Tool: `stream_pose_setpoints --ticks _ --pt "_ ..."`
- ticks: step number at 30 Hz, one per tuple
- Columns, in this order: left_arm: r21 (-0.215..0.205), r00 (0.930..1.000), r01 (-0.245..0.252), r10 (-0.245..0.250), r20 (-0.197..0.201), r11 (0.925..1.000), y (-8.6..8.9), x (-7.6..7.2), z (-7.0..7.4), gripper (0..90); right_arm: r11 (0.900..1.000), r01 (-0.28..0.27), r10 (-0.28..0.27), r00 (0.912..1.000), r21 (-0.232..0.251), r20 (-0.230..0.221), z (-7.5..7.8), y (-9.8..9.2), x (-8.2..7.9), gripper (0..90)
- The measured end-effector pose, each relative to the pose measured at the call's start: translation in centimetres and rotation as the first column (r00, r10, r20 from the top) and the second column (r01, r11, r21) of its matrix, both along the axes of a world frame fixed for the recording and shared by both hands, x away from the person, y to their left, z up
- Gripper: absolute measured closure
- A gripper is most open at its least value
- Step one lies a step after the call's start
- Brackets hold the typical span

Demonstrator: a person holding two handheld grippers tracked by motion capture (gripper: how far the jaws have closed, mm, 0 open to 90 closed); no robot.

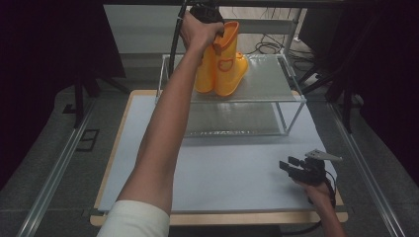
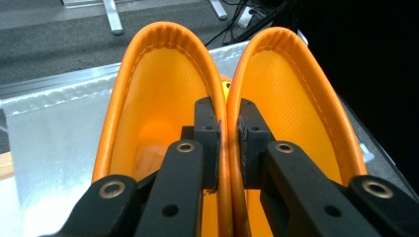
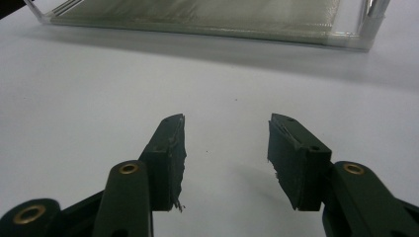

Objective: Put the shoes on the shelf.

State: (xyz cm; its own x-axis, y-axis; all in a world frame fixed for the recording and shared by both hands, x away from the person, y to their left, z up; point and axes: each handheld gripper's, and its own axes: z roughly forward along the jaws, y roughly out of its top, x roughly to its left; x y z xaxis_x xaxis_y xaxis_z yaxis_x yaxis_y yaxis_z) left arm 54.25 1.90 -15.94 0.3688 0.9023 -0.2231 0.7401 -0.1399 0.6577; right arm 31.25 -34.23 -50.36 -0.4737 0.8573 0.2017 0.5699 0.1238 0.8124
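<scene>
Left gripper (image 2: pixel 228 143): jaws pinched tight on the two touching inner rims of the orange boots (image 1: pixel 225 61), one jaw inside each shaft.
Right gripper (image 3: pixel 227 158): jaws apart, empty, low over the table (image 1: pixel 222 173).
Boots: soles at the top shelf of the clear rack (image 1: pixel 257 86), near its left end.
Progress: pair looks gathered and placed, or about to lift; release not yet made.
Room: shelf free to the right; rack's front edge near; table wide open.
</scene>
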Motion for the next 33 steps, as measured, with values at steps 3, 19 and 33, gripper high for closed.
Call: stream_pose_setpoints --ticks 3,19,33 --pt "0.004 0.9998 -0.017 0.017 -0.008 0.9999 0.0 0.7 -0.7 82.0 1.0 0.0 0.0 1.0 -0.003 -0.001 0.0 -0.1 0.0 48.5" --pt "-0.024 0.9994 0.019 -0.018 0.028 0.9995 -0.2 0.2 -0.8 52.9 1.0 -0.01 0.01 0.9999 -0.01 -0.008 -0.2 0.2 0.0 48.4" --pt "-0.068 0.9776 0.187 -0.179 0.111 0.98 4.6 -5.2 1.2 76.1 1.0 -0.006 0.006 1.0 -0.012 -0.004 -0.1 0.2 -0.1 48.2"
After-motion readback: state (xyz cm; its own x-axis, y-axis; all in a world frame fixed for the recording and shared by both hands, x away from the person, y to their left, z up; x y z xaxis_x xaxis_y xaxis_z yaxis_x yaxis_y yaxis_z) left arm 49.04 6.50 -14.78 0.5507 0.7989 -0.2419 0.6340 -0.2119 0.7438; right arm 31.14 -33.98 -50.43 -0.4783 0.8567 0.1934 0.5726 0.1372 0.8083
